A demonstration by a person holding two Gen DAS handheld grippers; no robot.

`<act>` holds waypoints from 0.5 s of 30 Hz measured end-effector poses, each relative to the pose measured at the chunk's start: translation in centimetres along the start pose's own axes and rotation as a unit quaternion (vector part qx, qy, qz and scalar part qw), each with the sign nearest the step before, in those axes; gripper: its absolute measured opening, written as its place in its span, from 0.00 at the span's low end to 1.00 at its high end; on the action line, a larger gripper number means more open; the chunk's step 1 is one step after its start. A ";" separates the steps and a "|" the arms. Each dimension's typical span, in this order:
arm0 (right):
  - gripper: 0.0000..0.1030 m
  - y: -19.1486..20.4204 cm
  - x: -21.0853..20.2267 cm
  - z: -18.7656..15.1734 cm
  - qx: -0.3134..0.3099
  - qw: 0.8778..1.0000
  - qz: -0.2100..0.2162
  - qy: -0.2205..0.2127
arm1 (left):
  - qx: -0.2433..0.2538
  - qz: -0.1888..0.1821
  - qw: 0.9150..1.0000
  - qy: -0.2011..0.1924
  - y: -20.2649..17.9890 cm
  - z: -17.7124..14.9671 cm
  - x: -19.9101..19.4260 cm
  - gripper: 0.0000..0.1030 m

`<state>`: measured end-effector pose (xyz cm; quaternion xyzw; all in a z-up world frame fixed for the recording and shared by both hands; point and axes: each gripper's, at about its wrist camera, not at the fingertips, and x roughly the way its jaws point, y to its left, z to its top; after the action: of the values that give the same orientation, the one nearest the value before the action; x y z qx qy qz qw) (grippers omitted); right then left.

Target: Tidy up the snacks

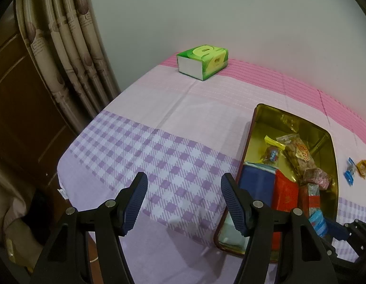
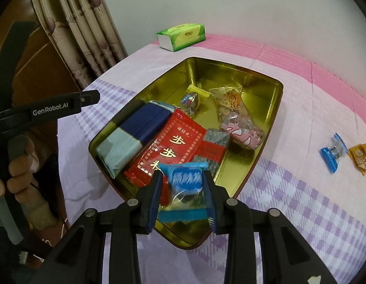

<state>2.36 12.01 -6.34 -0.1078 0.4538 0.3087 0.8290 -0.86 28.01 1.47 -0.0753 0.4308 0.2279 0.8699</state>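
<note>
- Right hand-held gripper (image 2: 183, 187) is clamped on a blue-wrapped clear candy (image 2: 185, 182) above the gold rectangular metal tin (image 2: 275, 108) — poised, I'd judge, to drop it among the snacks.
- Left hand-held gripper (image 1: 184, 203) hangs with fingers apart, empty, beside the tin on the checked bench (image 1: 140, 142).
- Two wrapped sweets (image 2: 332, 151) lie outside — likely next.

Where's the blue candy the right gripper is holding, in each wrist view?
Left wrist: the blue candy shows at the lower right, over the near end of the tin, pinched by the right gripper entering from the right edge.
Right wrist: the candy is bottom centre, between the fingers, above the tin's near corner.
Shared landmark: the green tissue box at the far table edge.
</note>
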 end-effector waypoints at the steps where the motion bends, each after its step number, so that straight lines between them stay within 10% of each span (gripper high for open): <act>1: 0.30 0.0 0.0 0.0 0.001 1.000 0.001 0.001 | 0.000 0.000 1.000 0.001 0.0 0.0 0.0 0.63; 15: 0.31 -0.5 -0.2 -0.1 0.013 1.000 0.002 -0.004 | 0.001 0.000 1.000 0.002 -0.1 0.0 0.0 0.63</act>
<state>2.55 11.49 -6.26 -0.0951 0.4545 0.3048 0.8315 -0.83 27.88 1.45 -0.0745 0.4327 0.2276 0.8691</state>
